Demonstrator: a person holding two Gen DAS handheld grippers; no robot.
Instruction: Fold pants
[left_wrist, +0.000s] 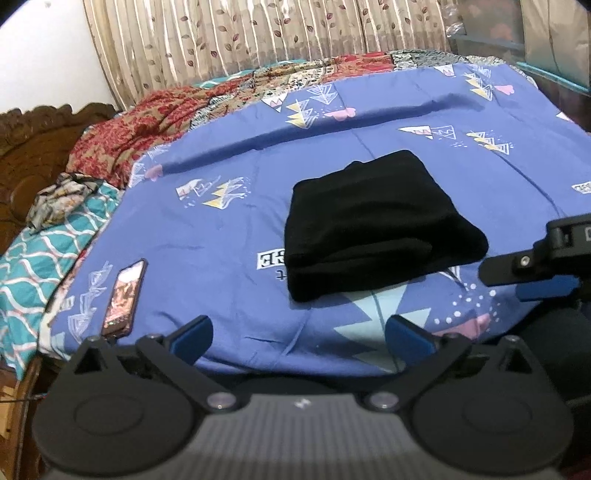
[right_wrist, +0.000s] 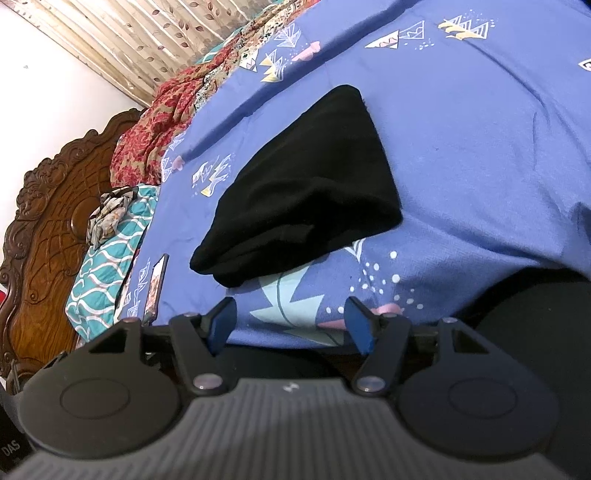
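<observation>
The left gripper (left_wrist: 299, 338) tilts down toward the near edge of the bed, its blue fingers (left_wrist: 194, 338) spread wide with nothing between them; only the blue bedsheet (left_wrist: 229, 229) shows in the gap. The right gripper (right_wrist: 291, 321) slants down in much the same way, rolled a little so the bed looks tilted in its view. Its jaws stand apart, narrower than the left one's, and hold nothing. In the left wrist view the right gripper also shows at the right edge, just beside the near right corner of the pants (left_wrist: 376, 221) but apart from them.

The pants are black and folded into a compact, thick bundle. They lie flat on the bedsheet, a little right of the middle of the bed and just beyond both grippers, touched by neither.

A phone (left_wrist: 123, 297) with a lit screen lies on the sheet near the left edge, well apart from the pants. Further left is a teal cloth with white wavy lines (left_wrist: 33, 258), with a small crumpled patterned rag (left_wrist: 59, 201) on top of it. A red patterned blanket (left_wrist: 125, 136) is bunched along the far left side. A carved wooden headboard (right_wrist: 44, 229) stands at the left, and striped curtains with a leaf print (left_wrist: 236, 37) hang behind the bed. Nothing lies between the grippers and the pants.
</observation>
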